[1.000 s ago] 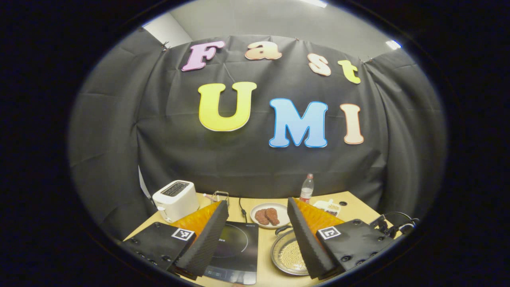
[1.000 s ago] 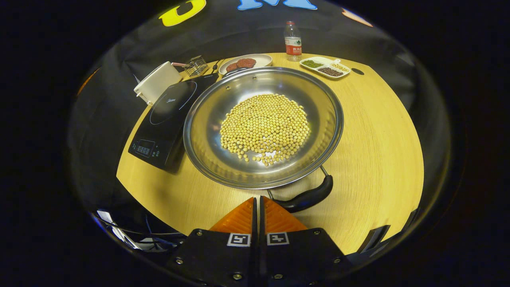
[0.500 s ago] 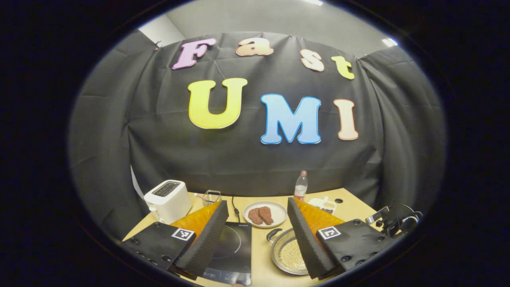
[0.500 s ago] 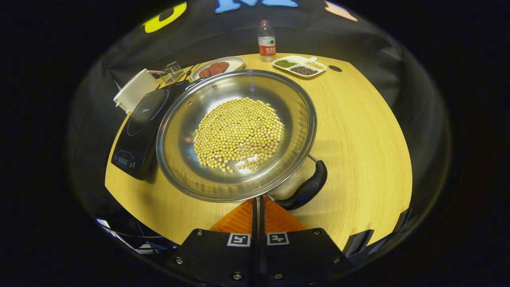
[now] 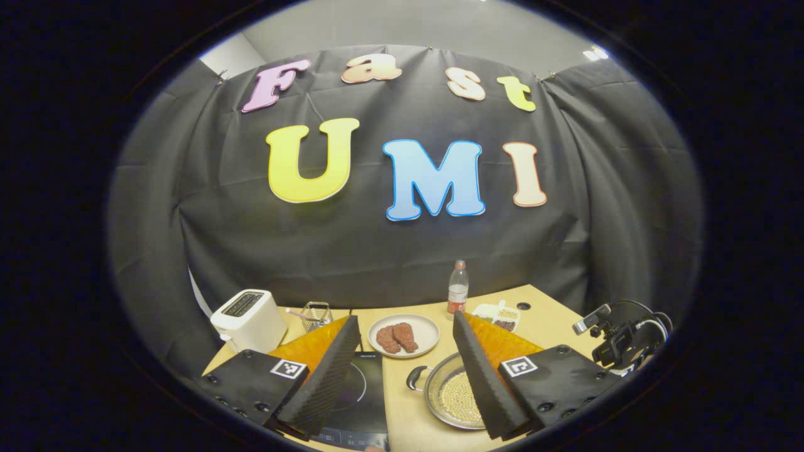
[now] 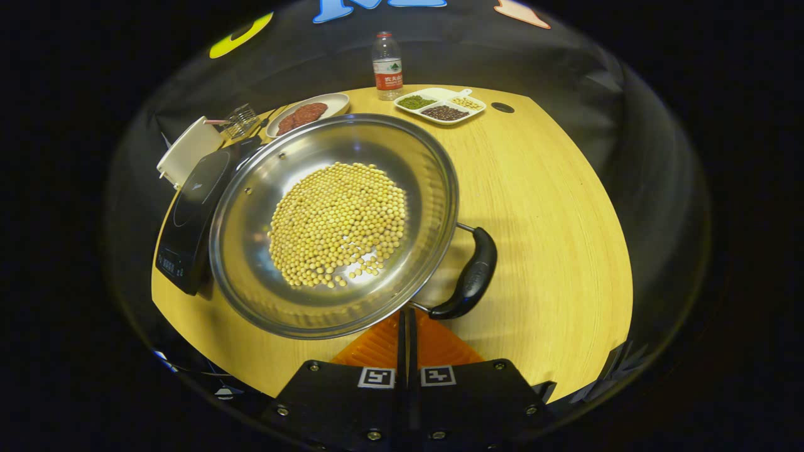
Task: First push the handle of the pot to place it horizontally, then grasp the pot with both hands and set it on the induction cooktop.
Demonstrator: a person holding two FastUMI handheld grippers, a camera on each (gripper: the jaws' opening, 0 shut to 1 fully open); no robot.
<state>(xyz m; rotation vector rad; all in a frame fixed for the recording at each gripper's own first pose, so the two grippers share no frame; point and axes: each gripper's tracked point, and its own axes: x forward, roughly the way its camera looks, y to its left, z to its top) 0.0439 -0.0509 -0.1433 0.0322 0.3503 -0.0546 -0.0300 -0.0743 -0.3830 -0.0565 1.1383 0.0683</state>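
Step in hand looks like the first one: turning the pot (image 6: 333, 226) by its handle (image 6: 471, 276). In the right gripper view the right gripper (image 6: 406, 320) has its fingers pressed together, nothing between them, tips low at the pot's near rim, just beside the near end of the handle; actual contact can't be told. Pot sits on the table (image 6: 553, 207), full of beans (image 6: 339, 223), just right of the cooktop (image 6: 195, 213), its rim looks to overlap the cooktop's edge but touching or not is unclear. Handle points to the right side of the pot in this view, a second handle (image 5: 413, 378) shows on the far-left side in the left gripper view. Left gripper (image 5: 405, 370) is spread wide, holding nothing, up above the near table edge, with cooktop (image 5: 358, 402) and pot (image 5: 452, 398) framed between and beneath its fingers. Behind: toaster (image 5: 248, 320), plate (image 5: 403, 326), bottle (image 5: 458, 289), a divided tray (image 6: 440, 103). Judgement: the push is near done or done, handles roughly side to side. Next move calls for the right gripper to open and take the right handle, left to drop onto the left handle, both closing before lifting level so beans don't spill, then shifting left onto the cooktop.
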